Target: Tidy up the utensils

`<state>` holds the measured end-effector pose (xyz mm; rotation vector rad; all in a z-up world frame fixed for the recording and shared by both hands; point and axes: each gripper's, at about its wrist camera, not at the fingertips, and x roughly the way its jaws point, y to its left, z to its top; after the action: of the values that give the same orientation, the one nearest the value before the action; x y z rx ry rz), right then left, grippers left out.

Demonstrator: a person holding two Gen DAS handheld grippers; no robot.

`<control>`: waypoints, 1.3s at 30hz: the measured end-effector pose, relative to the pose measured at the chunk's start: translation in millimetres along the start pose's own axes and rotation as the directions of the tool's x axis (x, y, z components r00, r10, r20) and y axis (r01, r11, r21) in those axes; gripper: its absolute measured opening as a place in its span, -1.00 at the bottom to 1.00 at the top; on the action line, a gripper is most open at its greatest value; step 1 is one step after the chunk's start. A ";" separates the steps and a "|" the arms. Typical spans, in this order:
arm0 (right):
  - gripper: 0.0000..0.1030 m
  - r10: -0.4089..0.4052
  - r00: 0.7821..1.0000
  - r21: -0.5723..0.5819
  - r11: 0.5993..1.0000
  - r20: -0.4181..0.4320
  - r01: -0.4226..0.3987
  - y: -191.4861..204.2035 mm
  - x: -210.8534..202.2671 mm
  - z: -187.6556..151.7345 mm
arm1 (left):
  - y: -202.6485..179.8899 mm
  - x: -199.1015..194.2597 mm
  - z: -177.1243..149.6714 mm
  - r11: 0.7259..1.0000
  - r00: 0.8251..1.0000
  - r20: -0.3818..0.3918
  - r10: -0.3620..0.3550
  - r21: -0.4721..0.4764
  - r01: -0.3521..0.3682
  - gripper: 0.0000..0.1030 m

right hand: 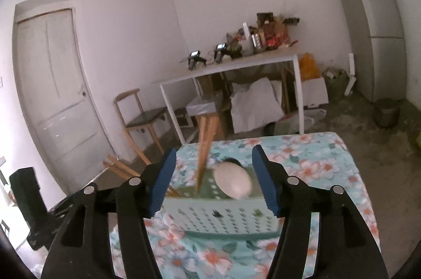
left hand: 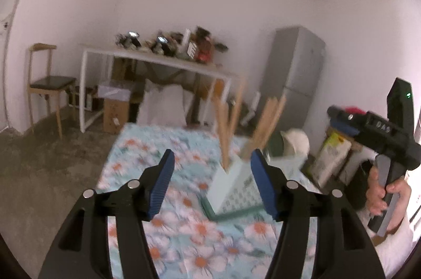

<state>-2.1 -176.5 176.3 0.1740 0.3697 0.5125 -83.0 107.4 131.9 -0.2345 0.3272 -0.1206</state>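
Plainly, both tongs stand open and empty: the left gripper [left hand: 211, 184] and the right gripper [right hand: 213, 180] each frame the pale green perforated plastic utensil basket [right hand: 223, 218], at twelve o'clock just ahead. Long wooden chopsticks [left hand: 229, 131] lean loosely inside it beside a white rounded spoon bowl [right hand: 232, 183]; a careless nudge could likely tip basket and sticks over. The floral turquoise tablecloth [left hand: 184, 239] may slide. Beyond, a white-walled room holds a grey refrigerator [right hand: 379, 29] at two o'clock.
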 end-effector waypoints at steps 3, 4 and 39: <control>0.30 -0.054 0.998 -0.062 0.997 -0.019 0.053 -7.1 -3.2 -24.5 | -16.6 12.7 -18.2 0.997 0.998 -0.043 -0.034 0.065 0.037 0.31; 0.31 -0.067 0.997 -0.095 0.994 -0.046 0.063 -12.0 -0.4 -37.3 | -21.8 18.4 -22.1 0.995 0.997 -0.055 -0.049 0.085 0.054 0.34; 0.85 -0.121 0.990 -0.217 0.971 -0.069 0.104 -34.4 40.2 -109.8 | -83.1 86.2 -79.4 0.947 0.985 -0.056 0.166 0.288 -0.143 0.90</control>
<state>3.2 -177.8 54.5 -0.0752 0.3994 0.4444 -34.8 -2.7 53.2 0.0806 0.4017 -0.0207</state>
